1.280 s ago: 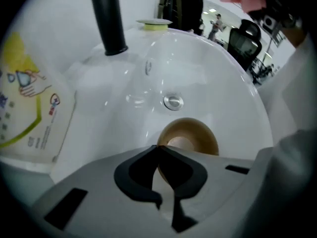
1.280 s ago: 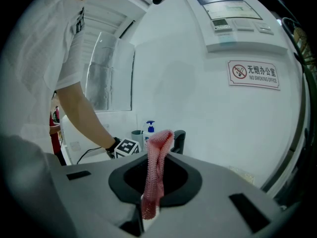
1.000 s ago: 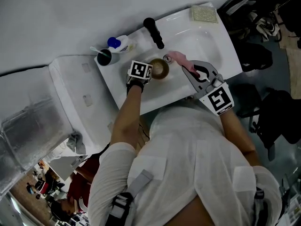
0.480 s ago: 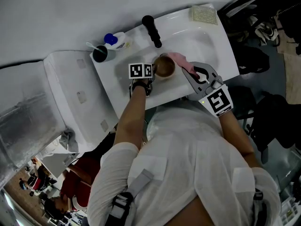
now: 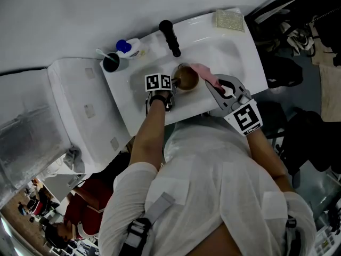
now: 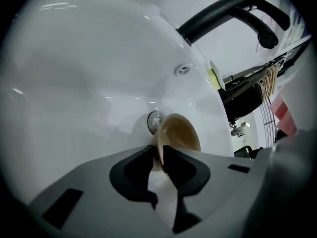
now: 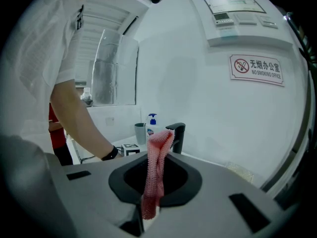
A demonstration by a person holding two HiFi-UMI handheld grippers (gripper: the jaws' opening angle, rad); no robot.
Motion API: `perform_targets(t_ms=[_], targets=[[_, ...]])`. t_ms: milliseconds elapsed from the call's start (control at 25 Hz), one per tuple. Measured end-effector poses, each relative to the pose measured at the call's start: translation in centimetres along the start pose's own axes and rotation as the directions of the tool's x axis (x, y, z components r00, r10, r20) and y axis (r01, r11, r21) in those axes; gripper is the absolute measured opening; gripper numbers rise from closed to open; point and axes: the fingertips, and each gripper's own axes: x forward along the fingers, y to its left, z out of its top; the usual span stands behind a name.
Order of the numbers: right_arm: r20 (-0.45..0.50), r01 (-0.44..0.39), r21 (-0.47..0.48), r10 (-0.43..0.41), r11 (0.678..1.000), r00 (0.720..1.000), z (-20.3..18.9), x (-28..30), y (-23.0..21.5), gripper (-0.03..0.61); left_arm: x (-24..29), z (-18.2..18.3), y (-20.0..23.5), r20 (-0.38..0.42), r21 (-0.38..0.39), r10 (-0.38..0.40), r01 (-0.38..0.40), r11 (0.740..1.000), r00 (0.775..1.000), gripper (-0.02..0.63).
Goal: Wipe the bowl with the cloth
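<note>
Knitted pink cloth pinched upright in the right gripper, in front of the black faucet, soap bottle and cup just left of the faucet, no-smoking sign upper right of it

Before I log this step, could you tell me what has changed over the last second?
The left gripper rolled and nudged the bowl slightly towards the cloth. Its jaws have just been opening, with the bowl's rim between them. The right gripper stays shut on the cloth beside the bowl, and the tap is as it was.
</note>
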Motion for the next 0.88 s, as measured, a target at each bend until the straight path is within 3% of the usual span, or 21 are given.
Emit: perform_targets(t_ms=[160,280,400,520,680,880], targets=[[-0.005,-0.005,-0.002,0.005,1.0,1.0,-0.3,-0.2,-0.2,0.038,-0.6,0.3,-0.7,0.014,0.067,0.017,-0.018,0.998,1.0,0.018],[0.0,-0.025,-0.025,0.025,0.999,1.0,-0.3,0.1,0.2,0.038,-1.9,0.7,-1.2,0.033,0.107,0.041,-0.044,0.993,0.999,0.017],[-0.005,-0.038,-0.058,0.038,0.998,0.999,-0.2,0.8,0.7,0.038,-4.1,1.4,-2.0,0.083,0.143,0.095,-0.106,0.984,0.992,0.017],[-0.051,-0.05,-0.137,0.043,0.989,0.998,-0.6,1.8,1.7,0.038,-6.9,2.3,-3.6,0.128,0.225,0.163,-0.189,0.956,0.978,0.017],[-0.148,-0.099,-0.323,0.053,0.941,0.988,-1.4,4.0,3.9,0.038,-10.6,4.0,-6.5,0.2,0.31,0.215,-0.27,0.911,0.956,0.017],[-0.199,-0.083,-0.482,-0.016,0.872,0.98,-1.7,6.2,4.6,0.038,-14.7,6.0,-9.8,0.318,0.321,0.186,-0.29,0.901,0.93,0.017]])
